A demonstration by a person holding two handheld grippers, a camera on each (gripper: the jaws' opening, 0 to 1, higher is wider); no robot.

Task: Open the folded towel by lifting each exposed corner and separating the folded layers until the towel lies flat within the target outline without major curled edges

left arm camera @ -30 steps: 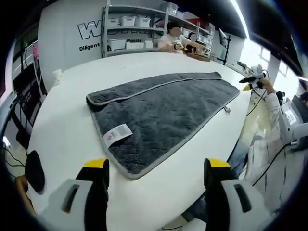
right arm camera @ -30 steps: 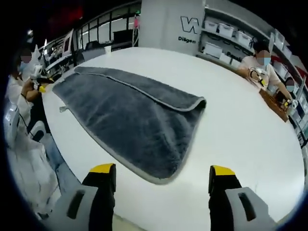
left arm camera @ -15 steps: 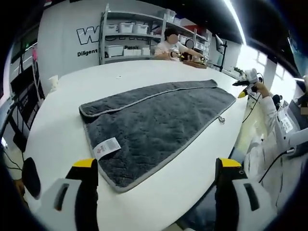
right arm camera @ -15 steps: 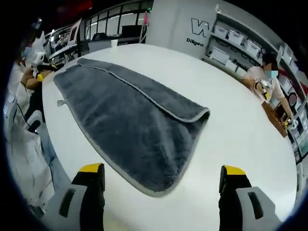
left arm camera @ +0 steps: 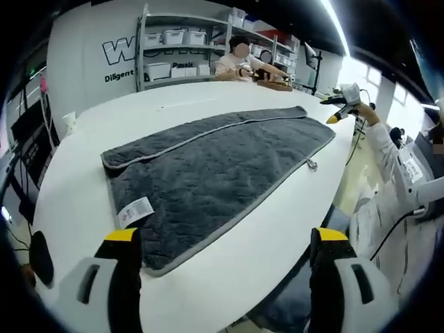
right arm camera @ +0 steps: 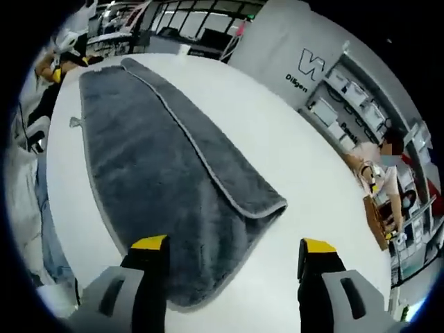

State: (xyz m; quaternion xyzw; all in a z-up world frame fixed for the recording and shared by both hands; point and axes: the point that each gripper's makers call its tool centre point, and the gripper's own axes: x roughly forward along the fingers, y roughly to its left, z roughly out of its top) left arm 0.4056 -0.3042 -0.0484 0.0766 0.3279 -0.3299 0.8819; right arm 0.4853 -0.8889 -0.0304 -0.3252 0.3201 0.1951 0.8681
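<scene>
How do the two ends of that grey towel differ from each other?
The towel end by the left tool carries a white label; the end by the right tool shows none. The left end's upper layer sits further back, the right end's reaches nearly to the corner. Both are grey-edged and folded.

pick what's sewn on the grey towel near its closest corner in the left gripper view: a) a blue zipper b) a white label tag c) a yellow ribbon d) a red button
b: a white label tag lies on the grey towel near the corner closest to the left gripper.
</scene>
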